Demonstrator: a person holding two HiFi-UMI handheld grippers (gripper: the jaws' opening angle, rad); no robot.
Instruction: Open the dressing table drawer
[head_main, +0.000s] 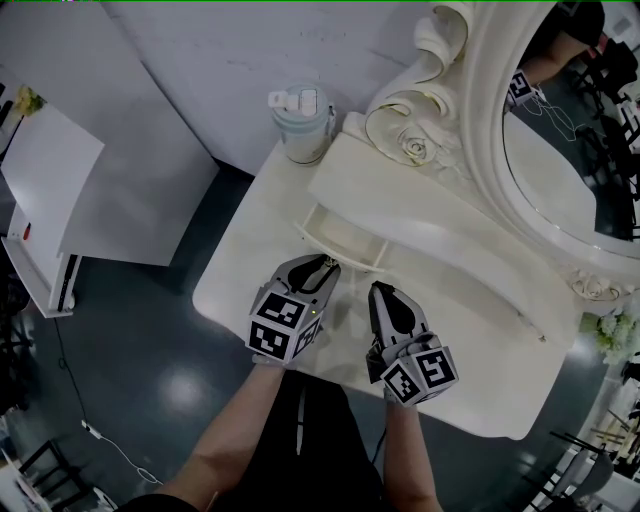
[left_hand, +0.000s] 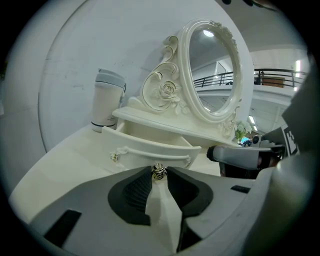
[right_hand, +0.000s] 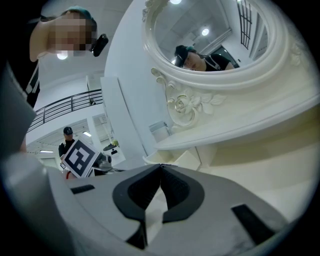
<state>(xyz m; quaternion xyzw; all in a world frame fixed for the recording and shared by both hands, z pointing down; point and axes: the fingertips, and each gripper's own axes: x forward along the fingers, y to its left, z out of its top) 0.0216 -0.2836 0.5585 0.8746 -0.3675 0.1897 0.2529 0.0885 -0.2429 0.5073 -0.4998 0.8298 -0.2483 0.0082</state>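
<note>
The cream dressing table (head_main: 250, 270) has a small drawer (head_main: 345, 240) under its raised shelf, and the drawer stands pulled partway out. In the left gripper view the curved drawer front (left_hand: 150, 149) faces me, with a small metal knob (left_hand: 159, 172) at its middle. My left gripper (left_hand: 159, 174) is shut on that knob, tips pinching it from both sides. In the head view the left gripper (head_main: 328, 268) meets the drawer front. My right gripper (head_main: 380, 292) hovers over the tabletop beside it, shut and empty; its tips (right_hand: 161, 166) touch.
A pale lidded tumbler (head_main: 303, 122) stands on the table's far left corner. An oval mirror (head_main: 570, 150) in an ornate carved frame rises behind the shelf. A white panel unit (head_main: 50, 200) stands on the dark floor at left. A flower sprig (head_main: 615, 335) sits at right.
</note>
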